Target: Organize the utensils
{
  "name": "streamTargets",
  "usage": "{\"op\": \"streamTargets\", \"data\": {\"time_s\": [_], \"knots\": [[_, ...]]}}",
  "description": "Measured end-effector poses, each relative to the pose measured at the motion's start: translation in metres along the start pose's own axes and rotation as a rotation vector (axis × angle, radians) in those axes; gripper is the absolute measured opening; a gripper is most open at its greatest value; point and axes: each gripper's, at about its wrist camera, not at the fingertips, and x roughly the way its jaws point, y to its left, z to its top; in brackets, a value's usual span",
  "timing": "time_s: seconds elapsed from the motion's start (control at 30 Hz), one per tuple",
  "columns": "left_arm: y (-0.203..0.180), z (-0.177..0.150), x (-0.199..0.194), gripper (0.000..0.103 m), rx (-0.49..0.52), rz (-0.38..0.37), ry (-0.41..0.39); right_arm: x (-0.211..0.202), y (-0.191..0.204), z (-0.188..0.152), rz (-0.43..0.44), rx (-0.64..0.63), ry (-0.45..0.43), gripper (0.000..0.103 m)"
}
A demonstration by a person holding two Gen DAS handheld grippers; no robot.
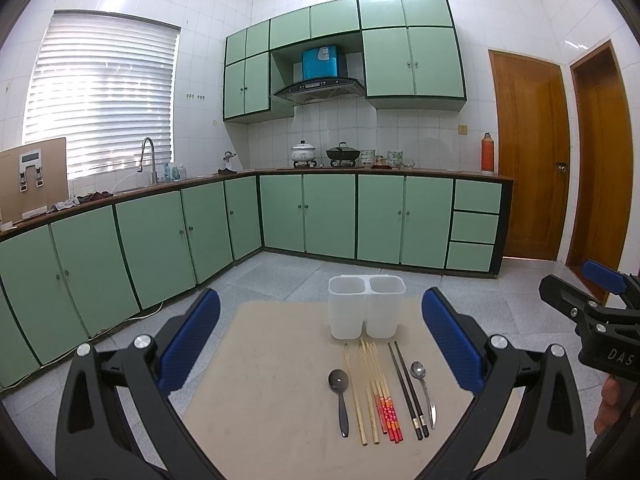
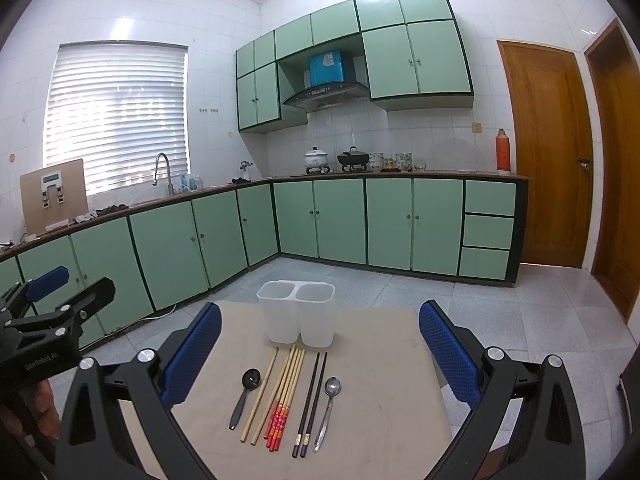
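On the bench, the black spoon, chopsticks and metal spoon lie side by side, long axes pointing toward the two-compartment holder just beyond them. Both compartments look empty. The left gripper and right gripper hover with jaws released wide, touching nothing.

Left tongs and right tongs agape, level.

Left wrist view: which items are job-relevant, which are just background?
Job:
two-compartment holder
black spoon
plain wooden chopsticks
red-handled chopsticks
black chopsticks
steel spoon

Background:
white pot
wok
orange thermos
faucet
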Motion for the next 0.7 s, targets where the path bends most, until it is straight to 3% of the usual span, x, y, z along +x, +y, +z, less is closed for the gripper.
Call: {"op": "streamTargets", "data": {"time_s": [0.1,0.3,0.7], "knots": [[0.003,-0.006,0.011,0.098,0.001,0.014,0.032,0.006,-0.002,-0.010,-0.012,-0.007,0.019,0.097],[0.012,-0.040,0.051,0.098,0.020,0.054,0.174,0.035,-0.016,-0.044,-0.061,-0.004,0.116,0.097],[0.029,-0.136,0.141,0.096,0.016,0.058,0.522,0.110,-0.015,-0.129,-0.055,0.023,0.398,0.063]]}}
